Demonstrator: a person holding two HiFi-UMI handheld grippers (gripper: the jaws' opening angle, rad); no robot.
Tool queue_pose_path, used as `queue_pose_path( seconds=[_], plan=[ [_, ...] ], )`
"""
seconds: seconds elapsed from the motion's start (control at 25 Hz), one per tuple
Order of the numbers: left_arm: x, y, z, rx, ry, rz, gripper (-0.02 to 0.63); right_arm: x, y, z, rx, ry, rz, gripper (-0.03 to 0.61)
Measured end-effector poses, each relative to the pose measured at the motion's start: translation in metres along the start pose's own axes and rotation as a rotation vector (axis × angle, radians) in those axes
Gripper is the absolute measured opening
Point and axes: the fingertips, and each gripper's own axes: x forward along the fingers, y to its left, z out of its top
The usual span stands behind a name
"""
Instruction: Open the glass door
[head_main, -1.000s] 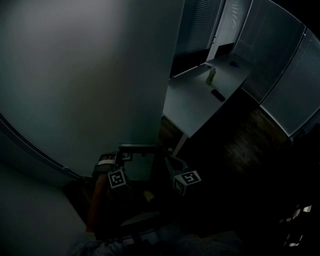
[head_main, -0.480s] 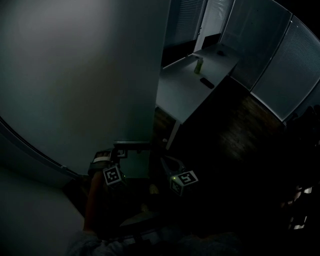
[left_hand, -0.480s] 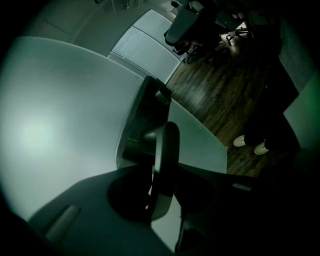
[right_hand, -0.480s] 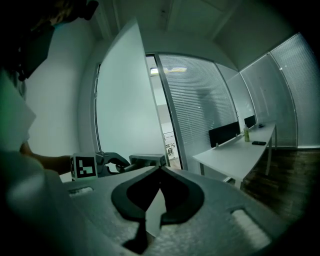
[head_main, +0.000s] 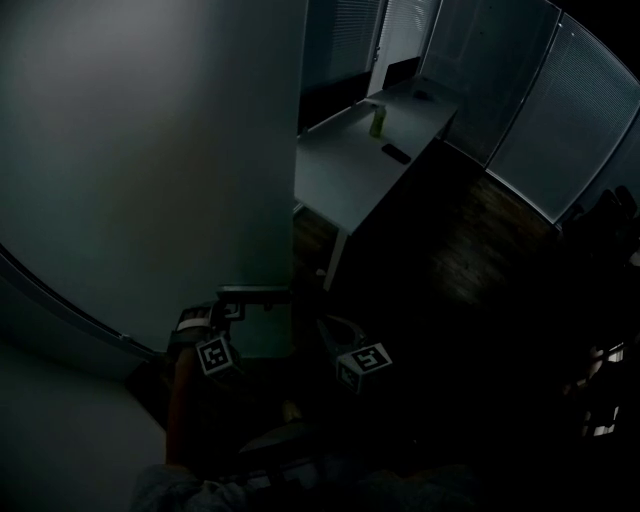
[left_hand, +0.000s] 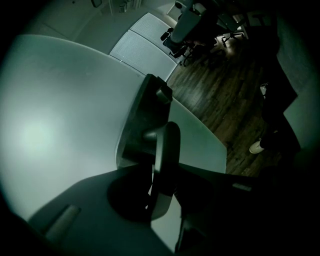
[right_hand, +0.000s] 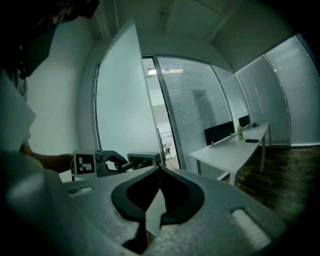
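Frosted glass forms the door (head_main: 150, 150), a tall pale panel that fills the left half of the head view. It already stands swung partly away from its frame, so the dim office shows past its free edge. Low on that edge sits the door handle (head_main: 255, 293), a dark metal lever on a lock plate. Its long axis runs level across the pane, from the edge back toward the hinge side. The left gripper (head_main: 232, 308) reaches up to it from the person's side and is clenched on the lever; its own view shows the bar caught between the two jaws. The left hand is therefore the working one, and my judgement is that the coming move depends on drawing the lever along the door's arc. The right gripper (right_hand: 159, 172) hangs just beyond the free edge, near the handle but clear of it, with its jaws pressed together on nothing. Farther out are a long white desk (head_main: 350, 180) bearing a green bottle (head_main: 377, 122), and a dark wooden floor (head_main: 470, 240).
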Motion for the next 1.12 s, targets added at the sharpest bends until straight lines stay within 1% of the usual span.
queue_pose_path(
  seconds=[0.32, 0.6, 0.92, 1.12],
  plan=[
    [-0.016, -0.019, -0.004, 0.036, -0.021, 0.001, 0.104, -0.028, 0.008, -0.017, -0.002, -0.006, -0.040, 0.000],
    [-0.041, -0.032, -0.001, 0.049, -0.036, -0.017, 0.104, -0.057, 0.027, -0.015, 0.002, -0.022, -0.063, 0.000],
    [-0.066, -0.051, -0.007, 0.068, -0.052, -0.026, 0.106, -0.090, 0.052, -0.034, 0.019, -0.012, -0.097, 0.000],
    [-0.082, -0.058, -0.008, 0.083, -0.062, -0.027, 0.107, -0.105, 0.067, -0.042, 0.020, -0.011, -0.104, 0.000]
  ],
)
